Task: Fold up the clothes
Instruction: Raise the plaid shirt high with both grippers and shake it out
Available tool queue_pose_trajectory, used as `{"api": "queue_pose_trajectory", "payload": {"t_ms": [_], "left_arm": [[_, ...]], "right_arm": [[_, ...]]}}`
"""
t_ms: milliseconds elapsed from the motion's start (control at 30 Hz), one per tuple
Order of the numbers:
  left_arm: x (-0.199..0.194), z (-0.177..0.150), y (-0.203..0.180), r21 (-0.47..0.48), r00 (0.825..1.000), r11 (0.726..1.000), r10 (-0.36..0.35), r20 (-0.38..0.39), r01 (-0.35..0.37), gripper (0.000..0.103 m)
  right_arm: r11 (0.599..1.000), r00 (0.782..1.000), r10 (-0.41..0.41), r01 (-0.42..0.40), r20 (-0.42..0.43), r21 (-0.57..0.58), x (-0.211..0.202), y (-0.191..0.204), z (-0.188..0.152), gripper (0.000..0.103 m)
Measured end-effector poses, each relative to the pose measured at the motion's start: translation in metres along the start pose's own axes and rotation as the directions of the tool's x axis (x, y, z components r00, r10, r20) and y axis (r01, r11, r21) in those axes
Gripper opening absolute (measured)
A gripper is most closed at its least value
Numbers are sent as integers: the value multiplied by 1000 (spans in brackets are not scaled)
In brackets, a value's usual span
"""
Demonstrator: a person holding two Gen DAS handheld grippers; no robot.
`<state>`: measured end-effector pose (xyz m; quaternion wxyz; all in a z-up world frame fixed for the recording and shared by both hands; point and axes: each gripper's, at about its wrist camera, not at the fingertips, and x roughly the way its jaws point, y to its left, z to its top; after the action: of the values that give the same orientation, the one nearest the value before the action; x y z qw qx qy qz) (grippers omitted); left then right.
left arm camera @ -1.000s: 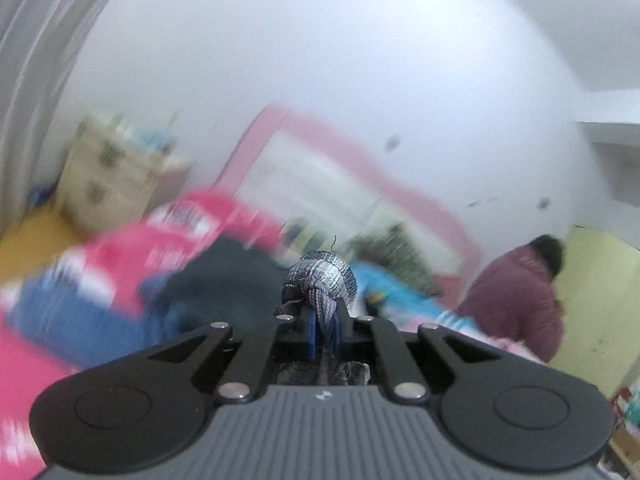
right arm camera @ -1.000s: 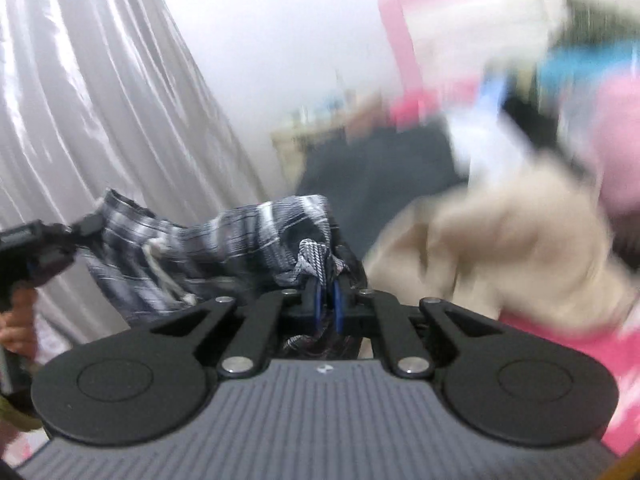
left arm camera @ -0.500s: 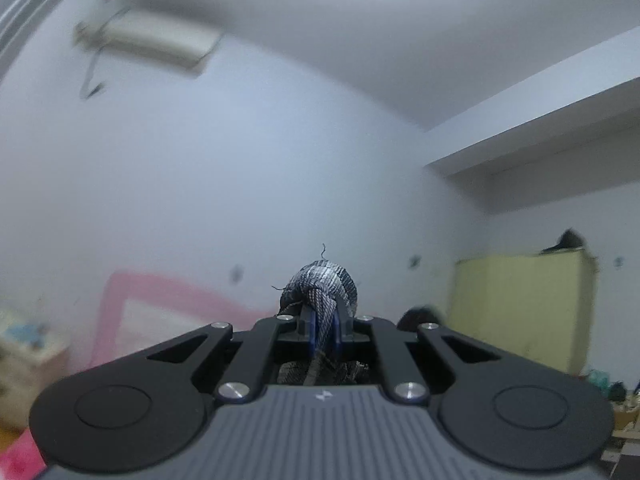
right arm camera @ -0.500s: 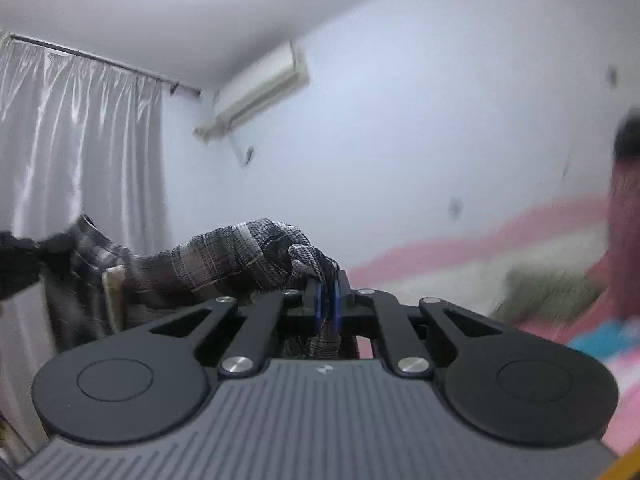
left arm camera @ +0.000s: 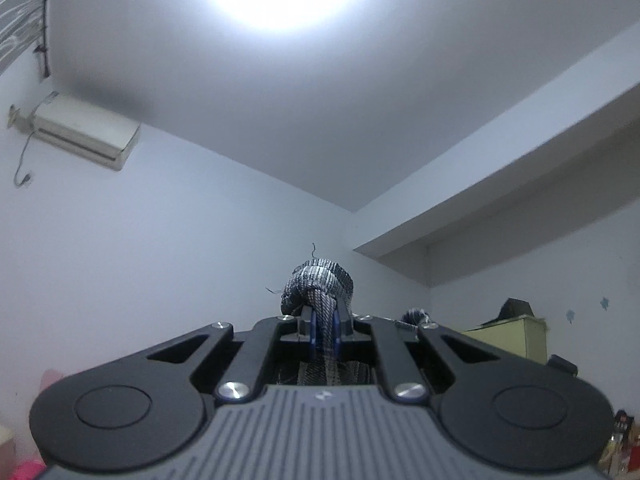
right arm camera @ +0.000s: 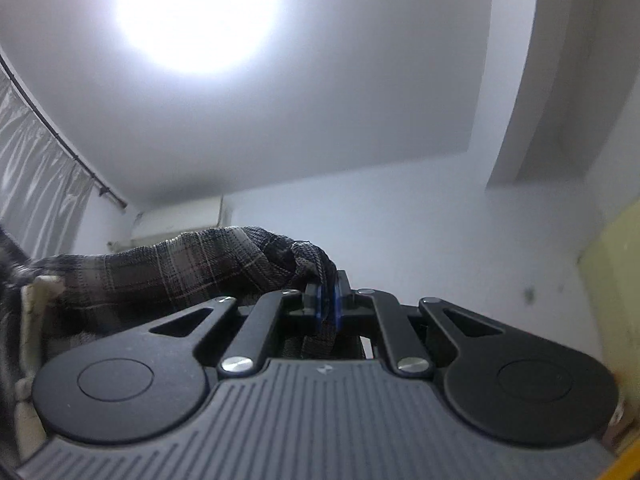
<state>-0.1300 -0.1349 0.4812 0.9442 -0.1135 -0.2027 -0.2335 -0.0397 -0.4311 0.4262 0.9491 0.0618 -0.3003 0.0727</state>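
Plaid garment point(right arm camera: 168, 276), pinched in left gripper point(left arm camera: 325, 326), right gripper point(right arm camera: 328, 306)

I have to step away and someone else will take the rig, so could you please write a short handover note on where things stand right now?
Left gripper: shut on a bunched edge of the plaid garment.
Right gripper: shut on another edge of it; the cloth stretches off to the left in its view.
Both cameras look up at the ceiling and the air conditioner; no folding surface is in view.
Done: garment gripped at two points.
Left: probably spread it out, lay it flat and fold; no fold is visible yet.
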Motion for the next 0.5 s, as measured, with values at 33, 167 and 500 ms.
{"api": "queue_pose_trajectory", "payload": {"t_ms": [33, 167, 500], "left_arm": [[-4, 1, 3, -1, 1000, 1000, 13, -8, -13, 9], [-31, -9, 29, 22, 996, 998, 67, -54, -66, 9], [-152, -126, 208, -27, 874, 921, 359, -328, -388, 9]], "right_arm": [[1000, 1000, 2, -2, 7, -3, 6, 4, -1, 4], [999, 999, 34, -34, -27, 13, 29, 29, -40, 4], [966, 942, 234, -197, -243, 168, 38, 169, -296, 4]]}}
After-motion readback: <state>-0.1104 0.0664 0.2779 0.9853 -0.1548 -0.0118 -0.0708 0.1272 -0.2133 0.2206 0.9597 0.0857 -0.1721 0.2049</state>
